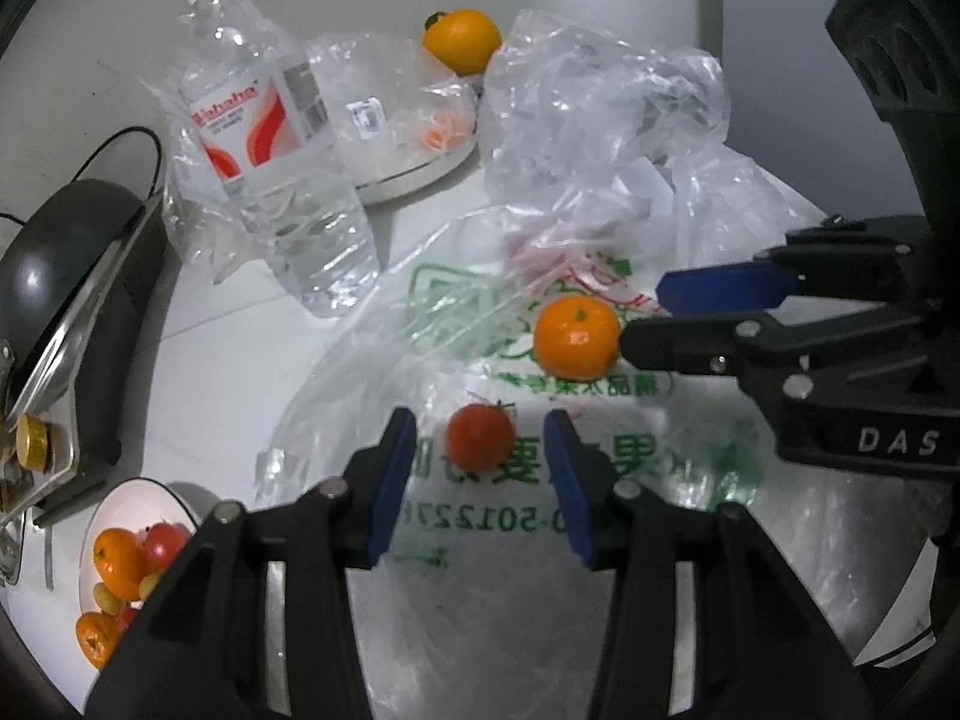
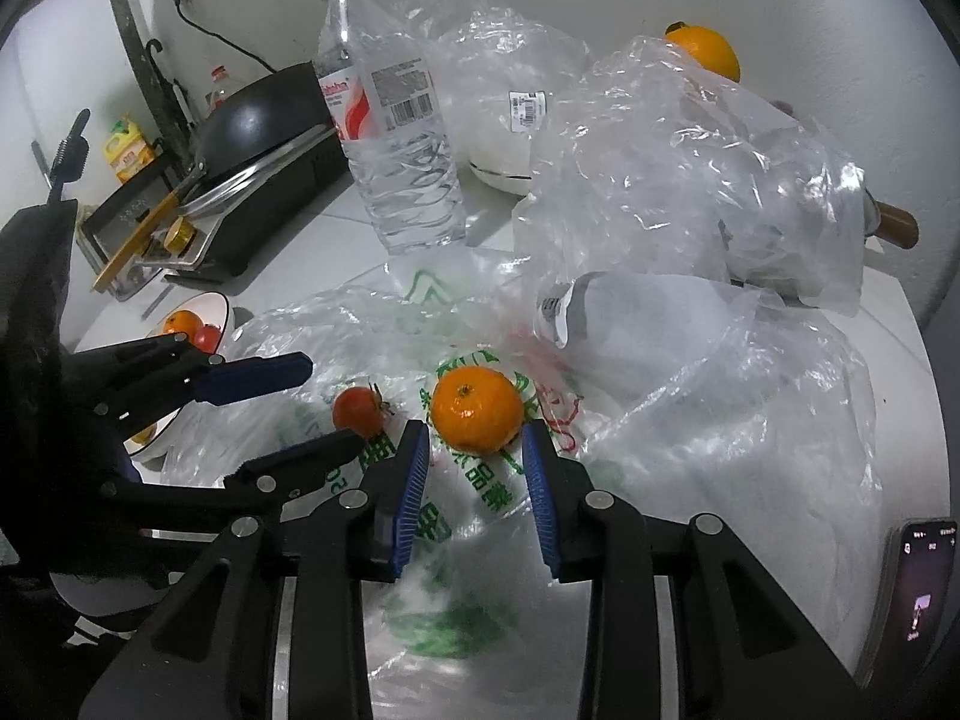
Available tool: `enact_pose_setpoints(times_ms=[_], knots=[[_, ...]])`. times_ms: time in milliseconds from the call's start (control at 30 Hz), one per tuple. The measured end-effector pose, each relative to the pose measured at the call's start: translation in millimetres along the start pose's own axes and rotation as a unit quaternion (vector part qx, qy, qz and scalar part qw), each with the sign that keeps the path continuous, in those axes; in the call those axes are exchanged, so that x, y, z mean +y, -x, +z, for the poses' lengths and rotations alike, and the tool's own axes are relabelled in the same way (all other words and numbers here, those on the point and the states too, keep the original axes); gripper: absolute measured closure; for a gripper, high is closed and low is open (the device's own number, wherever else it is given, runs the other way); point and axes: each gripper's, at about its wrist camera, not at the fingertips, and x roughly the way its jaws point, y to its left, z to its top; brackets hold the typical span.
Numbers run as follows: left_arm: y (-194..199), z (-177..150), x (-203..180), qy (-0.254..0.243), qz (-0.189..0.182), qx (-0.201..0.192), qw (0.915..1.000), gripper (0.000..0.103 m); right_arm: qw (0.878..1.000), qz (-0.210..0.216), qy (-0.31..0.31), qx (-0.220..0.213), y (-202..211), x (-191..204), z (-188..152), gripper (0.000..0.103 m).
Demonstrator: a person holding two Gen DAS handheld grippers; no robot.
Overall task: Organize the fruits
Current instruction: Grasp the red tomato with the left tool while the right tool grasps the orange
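Observation:
A small red tomato (image 1: 480,436) lies on a printed plastic bag (image 1: 540,516), right between the open fingers of my left gripper (image 1: 480,450). A tangerine (image 1: 576,336) lies just beyond it. In the right wrist view the tangerine (image 2: 477,401) sits just ahead of my open right gripper (image 2: 477,450), with the tomato (image 2: 358,411) to its left. The right gripper (image 1: 654,315) shows from the side in the left wrist view, and the left gripper (image 2: 333,405) in the right wrist view. A white bowl (image 1: 180,501) at lower left holds tangerines, tomatoes and grapes. Another tangerine (image 1: 462,39) sits at the back.
A clear water bottle (image 1: 270,144) stands behind the bag. Crumpled clear bags (image 1: 600,114) pile up at the back right. A black wok on a stove (image 1: 60,276) is at the left. A phone (image 2: 918,588) lies at the table's right edge.

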Motion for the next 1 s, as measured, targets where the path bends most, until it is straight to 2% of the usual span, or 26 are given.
enact_pose_setpoints(times_ms=[200,367,433,633,733,1000], knots=[[-9.8,1.8,0.8,-0.007,-0.007,0.009,0.9999,0.064,1.0,-0.004,0.002,0.005,-6.4,0.6,5.2,0.067],[-18.0,0.4,3.3,-0.01,-0.014,0.016,0.9997,0.068,1.0,-0.005,-0.001,0.011,-12.0,0.7,6.2,0.06],[-19.3,-0.7,4.3,-0.009,-0.018,0.018,0.9996,0.074,1.0,-0.006,0.0,0.014,-14.9,2.4,7.2,0.06],[-20.0,-2.5,8.0,-0.008,-0.028,0.013,0.9995,0.074,1.0,-0.007,0.006,0.022,-24.7,7.4,12.3,0.059],[-19.6,-3.2,10.1,-0.005,-0.032,0.012,0.9994,0.075,1.0,-0.009,0.007,0.025,-28.1,8.3,13.6,0.055],[-14.0,-3.3,11.8,-0.001,-0.038,0.003,0.9993,0.075,0.999,-0.022,0.006,0.039,-38.2,7.8,14.8,0.054]])
